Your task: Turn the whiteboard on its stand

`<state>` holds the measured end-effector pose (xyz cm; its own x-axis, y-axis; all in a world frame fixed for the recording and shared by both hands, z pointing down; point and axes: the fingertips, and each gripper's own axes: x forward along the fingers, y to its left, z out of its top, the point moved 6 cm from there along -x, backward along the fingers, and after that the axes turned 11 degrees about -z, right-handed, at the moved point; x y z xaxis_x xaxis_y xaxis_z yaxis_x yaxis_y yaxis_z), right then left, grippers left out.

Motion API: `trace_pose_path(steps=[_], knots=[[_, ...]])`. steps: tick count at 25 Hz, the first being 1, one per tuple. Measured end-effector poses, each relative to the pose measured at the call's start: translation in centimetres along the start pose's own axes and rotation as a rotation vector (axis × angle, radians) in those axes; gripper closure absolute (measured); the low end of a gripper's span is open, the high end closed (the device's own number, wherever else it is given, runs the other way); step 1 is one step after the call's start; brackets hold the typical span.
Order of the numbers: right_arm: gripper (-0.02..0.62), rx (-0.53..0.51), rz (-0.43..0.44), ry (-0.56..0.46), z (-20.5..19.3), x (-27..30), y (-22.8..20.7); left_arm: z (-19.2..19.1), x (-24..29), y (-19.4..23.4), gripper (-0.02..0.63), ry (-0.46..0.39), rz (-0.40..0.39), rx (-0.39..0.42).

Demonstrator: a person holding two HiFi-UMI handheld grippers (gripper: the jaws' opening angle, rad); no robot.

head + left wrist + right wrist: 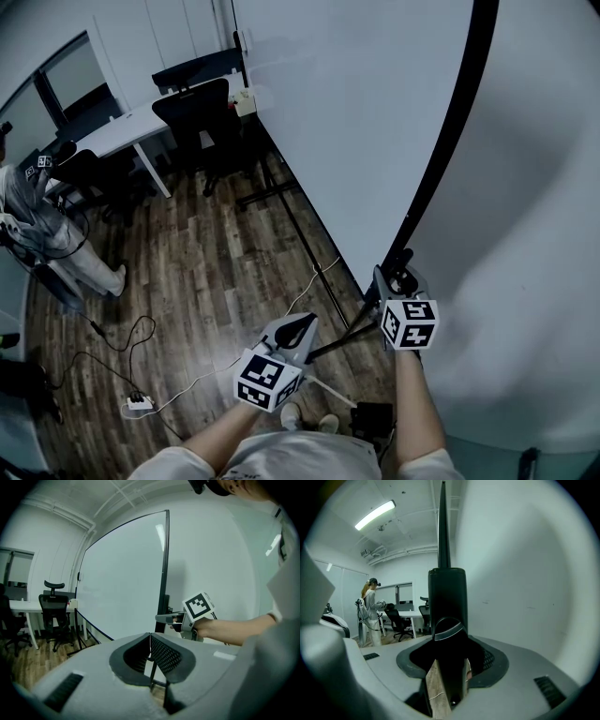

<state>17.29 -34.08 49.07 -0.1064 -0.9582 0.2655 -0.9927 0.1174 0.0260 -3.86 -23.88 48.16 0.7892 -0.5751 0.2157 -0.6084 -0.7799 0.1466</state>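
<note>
The big whiteboard (356,112) stands upright on a black stand whose legs (281,192) rest on the wood floor. Its black side frame (450,141) runs down to my right gripper (398,279), which is shut on that frame low down. In the right gripper view the black frame (446,602) fills the gap between the jaws of the right gripper (449,667). My left gripper (300,330) hangs left of the frame, apart from it, shut and empty. In the left gripper view the left gripper (150,644) has its pads together, with the whiteboard (122,583) ahead.
A white wall (534,234) is close behind the board on the right. Office chairs (197,112) and a desk (122,131) stand at the far left. A person (37,225) stands by the left edge. A power strip (139,403) and cables lie on the floor.
</note>
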Motion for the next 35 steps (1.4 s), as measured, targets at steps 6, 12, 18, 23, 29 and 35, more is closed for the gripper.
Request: trace_pose_path(steps=[6,12,18,23,29,35], knots=[[0.431,-0.003,-0.012,0.003,0.3,-0.8,0.3,0.2,-1.1,-0.8,0.595,-0.003,-0.011,-0.002],[0.431,-0.003,-0.015,0.012,0.1,-1.0,0.4,-0.2,-1.6,-1.2,0.595,-0.003,-0.011,-0.005],[0.426,-0.007,-0.007,0.017,0.2,-1.7,1.2,0.1,-2.0,-1.5,0.595,-0.013,-0.005,-0.006],[0.426,-0.009,0.000,0.022,-0.1,-2.5,1.8,0.1,-2.4,-1.9,0.595,-0.017,-0.002,-0.007],[0.425,-0.015,0.012,0.018,-0.2,-4.4,2.3,0.6,-2.8,-2.8,0.595,-0.018,-0.009,0.001],[0.425,-0.018,0.024,0.019,0.1,-7.4,3.1,1.6,-3.6,-3.6,0.595,-0.019,-0.021,0.003]])
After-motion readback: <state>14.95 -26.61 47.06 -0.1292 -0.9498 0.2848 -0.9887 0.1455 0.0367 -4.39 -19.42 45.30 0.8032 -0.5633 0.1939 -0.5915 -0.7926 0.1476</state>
